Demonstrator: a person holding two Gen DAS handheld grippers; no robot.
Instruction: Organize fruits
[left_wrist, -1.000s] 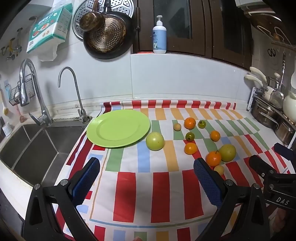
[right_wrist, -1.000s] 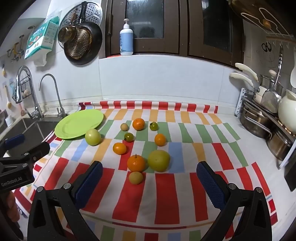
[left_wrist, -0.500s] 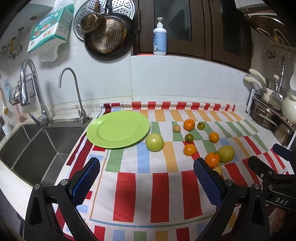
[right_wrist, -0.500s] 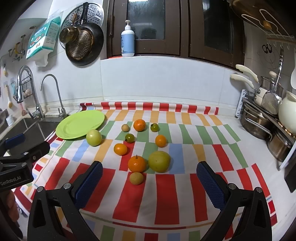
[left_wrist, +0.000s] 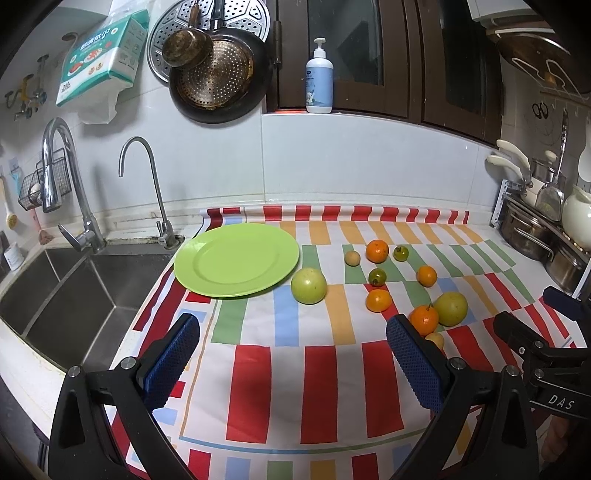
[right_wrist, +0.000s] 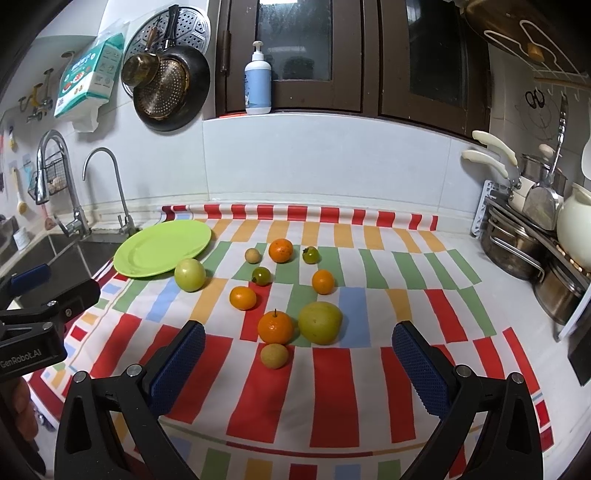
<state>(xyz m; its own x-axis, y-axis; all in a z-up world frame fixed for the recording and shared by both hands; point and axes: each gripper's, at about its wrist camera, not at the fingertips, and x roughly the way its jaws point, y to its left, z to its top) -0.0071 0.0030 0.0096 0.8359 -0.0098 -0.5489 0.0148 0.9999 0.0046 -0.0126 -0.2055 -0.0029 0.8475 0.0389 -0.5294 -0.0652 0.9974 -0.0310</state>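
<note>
A striped cloth (right_wrist: 332, 376) covers the counter, with a sink (left_wrist: 62, 291) off its left edge and pots (right_wrist: 517, 243) past its right edge. A green plate (left_wrist: 236, 258) sits at the cloth's back-left corner, nothing on it. Just beside its right rim lies a green apple (left_wrist: 308, 285). The other fruits are scattered mid-cloth toward the back: oranges, small green ones and two small tan ones.

The right gripper (right_wrist: 299, 363) hangs over the cloth's front edge, jaws spread wide, holding nothing. Between its pads lies a tan fruit (right_wrist: 274, 355), touching an orange (right_wrist: 275, 326) behind it, which sits against a yellow-green pear-like fruit (right_wrist: 320, 322). Nothing stands between gripper and cluster.

The left gripper (left_wrist: 293, 362) is likewise wide open and empty, over bare cloth near the front-left; the plate and apple lie ahead of it. Its right pad hides most of the tan fruit, seen whole only from the right wrist.
</note>
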